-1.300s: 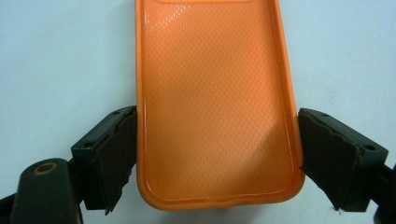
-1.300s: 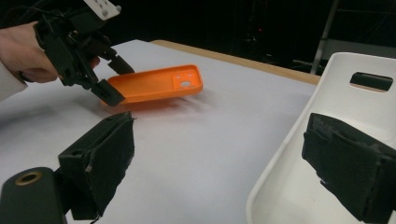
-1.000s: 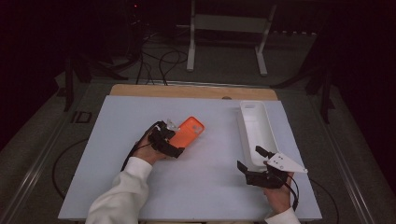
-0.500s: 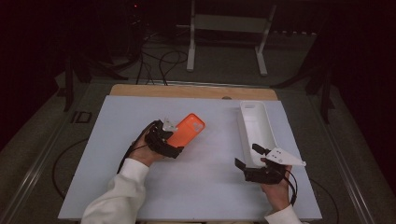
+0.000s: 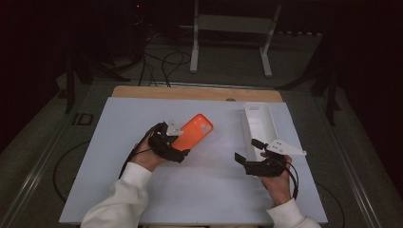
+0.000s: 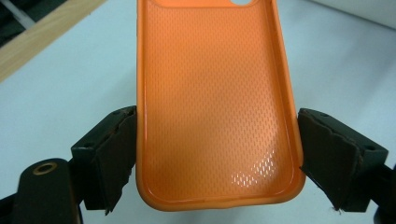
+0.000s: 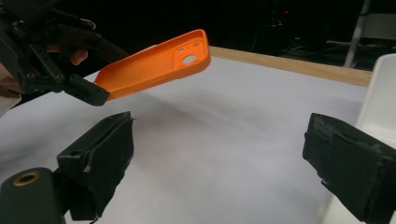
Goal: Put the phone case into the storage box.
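An orange phone case [image 5: 196, 129] is held above the white table sheet [image 5: 204, 190], tilted with its camera-hole end highest. My left gripper [image 5: 178, 142] is shut on its lower end. In the left gripper view the two pads press the case [image 6: 215, 93] on its long edges, with its dimpled inside facing the camera. My right gripper [image 5: 248, 151] hovers at the right, open and with nothing between its jaws. In the right gripper view that gripper [image 7: 224, 154] looks across at the case [image 7: 154, 65] and at the left gripper [image 7: 79, 86] holding it.
A long white tray [image 5: 259, 124] lies at the right rear of the sheet, just past my right gripper, and its wall [image 7: 380, 93] shows in the right gripper view. A wooden board edge [image 5: 190, 92] runs along the back. Cables and a stand's legs lie on the floor beyond.
My right gripper has drifted a little left and away from the person. The left gripper still holds the case, which sits slightly higher than before.
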`<state>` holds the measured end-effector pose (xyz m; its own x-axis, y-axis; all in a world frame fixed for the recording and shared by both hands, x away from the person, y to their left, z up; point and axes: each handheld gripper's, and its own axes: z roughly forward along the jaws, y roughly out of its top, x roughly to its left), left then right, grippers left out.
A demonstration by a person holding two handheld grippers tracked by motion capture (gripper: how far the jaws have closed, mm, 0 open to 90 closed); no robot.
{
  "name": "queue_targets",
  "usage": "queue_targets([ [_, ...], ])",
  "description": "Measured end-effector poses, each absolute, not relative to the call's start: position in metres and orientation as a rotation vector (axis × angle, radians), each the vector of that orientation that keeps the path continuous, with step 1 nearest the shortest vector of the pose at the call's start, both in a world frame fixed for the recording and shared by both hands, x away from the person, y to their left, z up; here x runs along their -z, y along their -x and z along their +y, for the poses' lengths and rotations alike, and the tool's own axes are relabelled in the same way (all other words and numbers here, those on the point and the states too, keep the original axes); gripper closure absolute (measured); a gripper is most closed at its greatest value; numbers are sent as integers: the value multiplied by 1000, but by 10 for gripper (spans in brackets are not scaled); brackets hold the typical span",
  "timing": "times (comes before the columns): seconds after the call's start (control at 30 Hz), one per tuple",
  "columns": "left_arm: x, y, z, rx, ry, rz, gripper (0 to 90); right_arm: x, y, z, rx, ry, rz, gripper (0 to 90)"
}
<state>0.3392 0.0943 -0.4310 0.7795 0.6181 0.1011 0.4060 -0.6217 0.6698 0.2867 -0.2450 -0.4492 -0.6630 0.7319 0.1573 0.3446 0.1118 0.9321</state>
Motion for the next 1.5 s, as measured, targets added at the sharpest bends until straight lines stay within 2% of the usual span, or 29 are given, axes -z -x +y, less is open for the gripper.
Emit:
queue_targets([
  [0.77,407,-316,60,-434,-2307,570,163,429,-318,-205,-1649,-1039,2176,87],
  [1.13,404,-311,47,-410,-2287,522,162,434,-330,-197,-1708,-1159,2224,92],
  [1.3,407,-312,41,-411,-2304,518,161,433,-329,-192,-1731,-1185,2259,163],
  [1.4,409,-311,40,-409,-2299,527,161,431,-330,-194,-1764,-1228,2262,253],
  [1.5,410,-311,38,-400,-2294,526,161,433,-331,-192,-1770,-1263,2299,415],
])
